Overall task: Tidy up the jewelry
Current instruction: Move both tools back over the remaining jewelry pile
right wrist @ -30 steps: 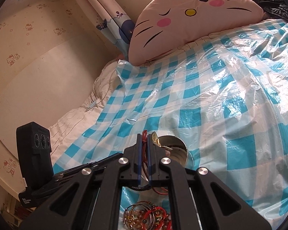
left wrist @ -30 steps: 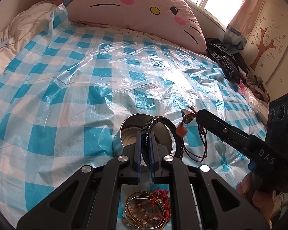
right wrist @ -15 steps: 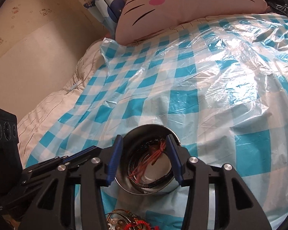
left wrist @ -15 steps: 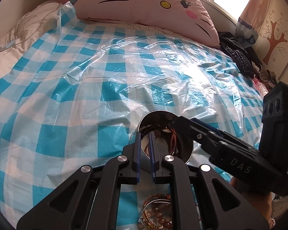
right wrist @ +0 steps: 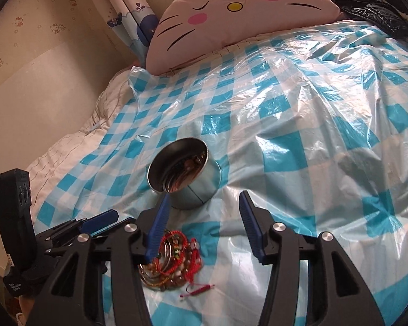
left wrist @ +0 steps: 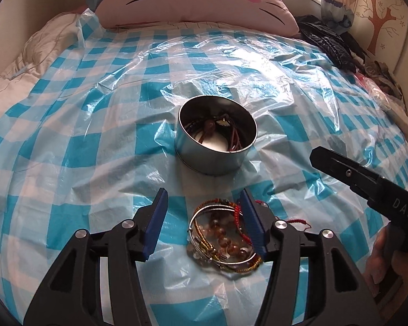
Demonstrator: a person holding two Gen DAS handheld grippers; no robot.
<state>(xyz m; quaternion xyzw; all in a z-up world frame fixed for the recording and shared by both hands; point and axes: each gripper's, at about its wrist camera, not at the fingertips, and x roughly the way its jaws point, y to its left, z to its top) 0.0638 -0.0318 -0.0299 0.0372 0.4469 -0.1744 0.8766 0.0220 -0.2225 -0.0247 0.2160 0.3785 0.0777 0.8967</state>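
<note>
Two lots of jewelry show on the bed. One lot lies inside the tin (left wrist: 216,146), a round metal can standing upright on the plastic sheet (left wrist: 95,125): a dark cord with a brown bead and some red cord rest on its pale bottom, though the tangle is too small to sort out piece by piece. The other lot is the pile (left wrist: 223,236) of bangles, amber beads and red string, lying on the sheet just in front of the tin, apart from it.

Left tool (left wrist: 204,217) hangs over that pile with its blue-lined jaws apart and opening; the pile sits between them, nearer the right jaw, and the pads do not press on it. Right tool (right wrist: 202,222) stands just beside it, also with jaws apart and opening and nothing gripped. In the right wrist view the pile (right wrist: 171,263) lies under that tool's left jaw, and the tin (right wrist: 187,179) sits beyond the fingertips, its mouth seeming tipped toward the left.

Around them, the sheet is clear plastic in blue and white checks, wrinkled, spread over a cream quilt (right wrist: 68,152). A pink cat-face pillow (left wrist: 198,0) leans at the head of the bed. A dark jacket (left wrist: 329,43) lies at the bed's far right edge.
</note>
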